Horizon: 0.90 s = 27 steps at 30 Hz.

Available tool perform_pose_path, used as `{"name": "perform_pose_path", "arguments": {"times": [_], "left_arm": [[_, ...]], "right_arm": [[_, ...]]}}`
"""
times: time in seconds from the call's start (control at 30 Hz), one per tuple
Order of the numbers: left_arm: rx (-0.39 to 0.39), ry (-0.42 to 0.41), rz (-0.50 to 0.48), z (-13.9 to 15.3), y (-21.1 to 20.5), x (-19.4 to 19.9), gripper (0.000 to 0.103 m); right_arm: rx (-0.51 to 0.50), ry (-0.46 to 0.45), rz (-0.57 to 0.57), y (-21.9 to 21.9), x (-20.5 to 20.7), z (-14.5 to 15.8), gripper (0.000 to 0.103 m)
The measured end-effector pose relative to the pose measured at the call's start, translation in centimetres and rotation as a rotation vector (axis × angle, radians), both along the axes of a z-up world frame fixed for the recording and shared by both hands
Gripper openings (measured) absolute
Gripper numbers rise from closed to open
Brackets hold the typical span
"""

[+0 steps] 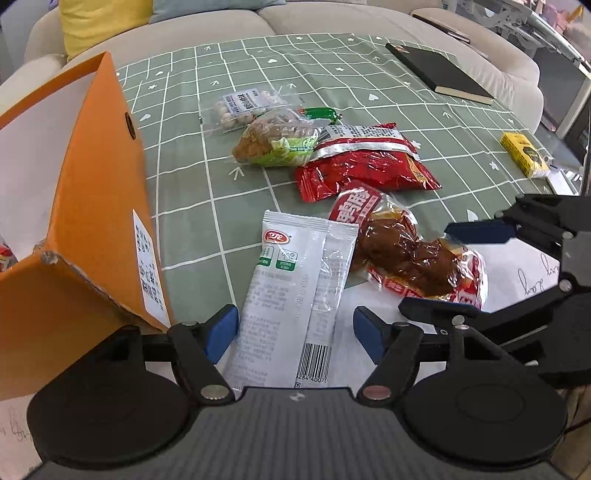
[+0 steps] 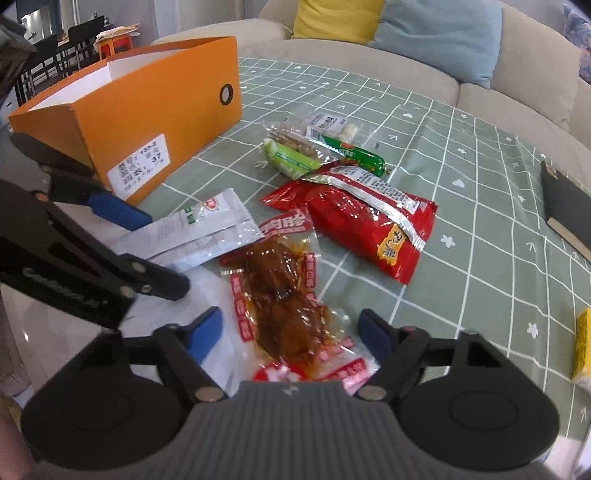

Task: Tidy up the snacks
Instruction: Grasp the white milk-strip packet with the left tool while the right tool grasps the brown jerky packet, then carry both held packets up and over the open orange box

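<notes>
Nearest packet: white sachet [image 1: 295, 295] lies flat on the counter [image 1: 369, 74], its barcode end between the jaws of the left hand-held gripper [image 1: 295, 332].
Left hand-held gripper: jaws spread wide, pads clear of the sachet on both sides; nothing held.
Right hand-held gripper [image 2: 291, 332]: jaws apart on either side of the clear pack of brown braised meat [image 2: 284, 295], pads not pressing on it; nothing held.
Other snacks: red foil bag [image 2: 362, 221], green-wrapped snack [image 2: 291, 160], green sausage stick [image 2: 354, 153] and a clear bag of pale round pieces [image 1: 247, 105], all loose on the counter in a cluster beyond the 2 near packets.
Container: orange box [image 2: 147, 122], open at the top, stands at the left of the snacks; a red-and-white wrapper edge [image 1: 5, 258] shows inside, the rest of its contents hidden.
Progress: early, I judge; at least 6 packets remain outside the box.
Beyond: black notebook [image 1: 439, 72], yellow pack [image 1: 524, 153], sofa [image 1: 332, 18].
</notes>
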<state>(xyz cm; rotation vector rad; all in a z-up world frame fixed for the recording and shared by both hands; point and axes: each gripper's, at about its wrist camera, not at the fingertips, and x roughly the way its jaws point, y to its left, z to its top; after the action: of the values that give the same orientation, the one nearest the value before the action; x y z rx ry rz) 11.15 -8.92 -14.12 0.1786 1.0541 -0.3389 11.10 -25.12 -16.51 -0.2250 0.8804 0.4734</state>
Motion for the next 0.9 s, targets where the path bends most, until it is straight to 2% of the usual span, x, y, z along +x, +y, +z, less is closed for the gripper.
{"name": "perform_pose_path", "arguments": {"times": [0.03, 0.1, 0.2, 0.37, 0.6, 0.9], "left_arm": [[0.001, -0.003, -0.006, 0.0, 0.0, -0.1, 0.077], [0.012, -0.012, -0.017, 0.0, -0.1, -0.2, 0.075], [0.002, -0.023, -0.019, 0.1, 0.0, -0.4, 0.061], [-0.014, -0.028, -0.008, 0.2, 0.1, -0.8, 0.058], [-0.083, -0.017, 0.031, 0.9, 1.3, -1.7, 0.056], [-0.172, -0.059, 0.052, 4.2, 1.9, -3.1, 0.056]], "right_arm": [[-0.002, -0.001, -0.014, 0.2, -0.3, 0.0, 0.066], [0.005, -0.003, -0.06, 0.2, -0.7, 0.2, 0.05], [0.035, 0.019, -0.127, 0.2, -1.1, 0.5, 0.046], [0.048, 0.033, -0.19, 0.9, -2.0, 0.7, 0.04], [0.111, 0.033, -0.264, 0.7, -3.0, 1.6, 0.038], [0.204, 0.017, -0.343, -0.4, -3.7, 4.0, 0.032]]}}
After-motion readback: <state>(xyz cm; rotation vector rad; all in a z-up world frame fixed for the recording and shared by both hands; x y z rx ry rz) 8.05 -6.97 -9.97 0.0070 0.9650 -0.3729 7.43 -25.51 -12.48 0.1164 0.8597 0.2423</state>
